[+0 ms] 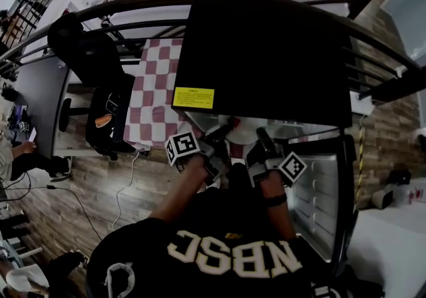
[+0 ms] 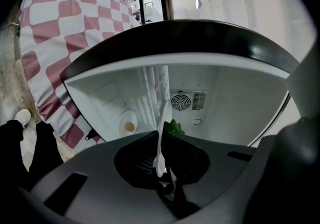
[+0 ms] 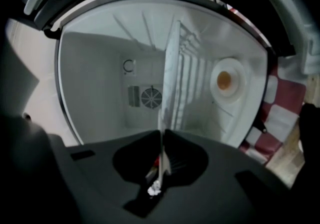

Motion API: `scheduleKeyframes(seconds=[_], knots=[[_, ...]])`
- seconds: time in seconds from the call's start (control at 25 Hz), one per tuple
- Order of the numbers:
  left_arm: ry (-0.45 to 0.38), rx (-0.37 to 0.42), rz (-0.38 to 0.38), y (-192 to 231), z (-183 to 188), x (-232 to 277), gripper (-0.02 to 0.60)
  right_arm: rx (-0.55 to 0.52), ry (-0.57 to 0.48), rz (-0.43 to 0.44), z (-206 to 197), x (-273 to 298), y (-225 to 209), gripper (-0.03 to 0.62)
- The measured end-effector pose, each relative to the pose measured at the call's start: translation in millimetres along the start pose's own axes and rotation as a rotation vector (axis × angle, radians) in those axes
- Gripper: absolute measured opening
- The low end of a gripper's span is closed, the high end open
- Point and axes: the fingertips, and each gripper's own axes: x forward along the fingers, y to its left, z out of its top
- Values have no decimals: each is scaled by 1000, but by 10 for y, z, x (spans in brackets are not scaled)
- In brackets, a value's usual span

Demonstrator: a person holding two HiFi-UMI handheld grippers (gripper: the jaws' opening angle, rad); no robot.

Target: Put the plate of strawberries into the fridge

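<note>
1. The fridge (image 1: 266, 57) stands open, its door (image 1: 326, 190) swung out at the lower right of the head view, so the opening step looks done.
2. The plate (image 1: 243, 132) rests on no worktop. It hangs between both tongs in the middle of the head view, at the fridge's mouth just below the front edge of the black top. I judge it is on its way in but not yet set down.
3. What seems left is to carry the plate deeper into the white cavity, lay it down there, let go on both sides, draw back, and probably close the door.
4. The left tongs (image 2: 162, 135) are pinched shut on the plate's rim, which shows as a thin white edge running up the centre of the left gripper view. A green leaf (image 2: 174, 128) peeks out just right of that edge.
5. The right tongs (image 3: 163, 133) are clamped the same way on the opposite rim. A sliver of red, likely a strawberry (image 3: 156, 160), shows low between the jaws.
6. Both forearms reach up from the bottom of the head view, hands close side by side, and the tongs converge on the plate from either side.
7. Each of the tongs points nearly level into the cavity, with the fan (image 3: 150, 97) on the back wall ahead.
</note>
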Motion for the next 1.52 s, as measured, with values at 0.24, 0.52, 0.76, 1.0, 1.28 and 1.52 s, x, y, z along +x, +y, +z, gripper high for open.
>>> scheduleKeyframes(seconds=[0.24, 0.52, 0.76, 1.0, 1.28, 1.52], knots=[[-29, 32, 21, -30, 76, 59, 26, 6, -9, -5, 46, 94, 0, 38], [-40, 38, 15, -59, 147, 122, 26, 6, -24, -7, 90, 166, 11, 37], [-45, 70, -13, -87, 172, 148, 26, 11, -37, -6, 105, 181, 25, 38], [-49, 68, -47, -105, 183, 129, 26, -24, -63, -25, 101, 156, 32, 39], [-65, 148, -147, -265, 199, 81, 114, -72, -72, 28, 142, 142, 95, 165], [-27, 253, -170, -323, 107, 2, 221, -197, -103, 5, 180, 7, 116, 258]])
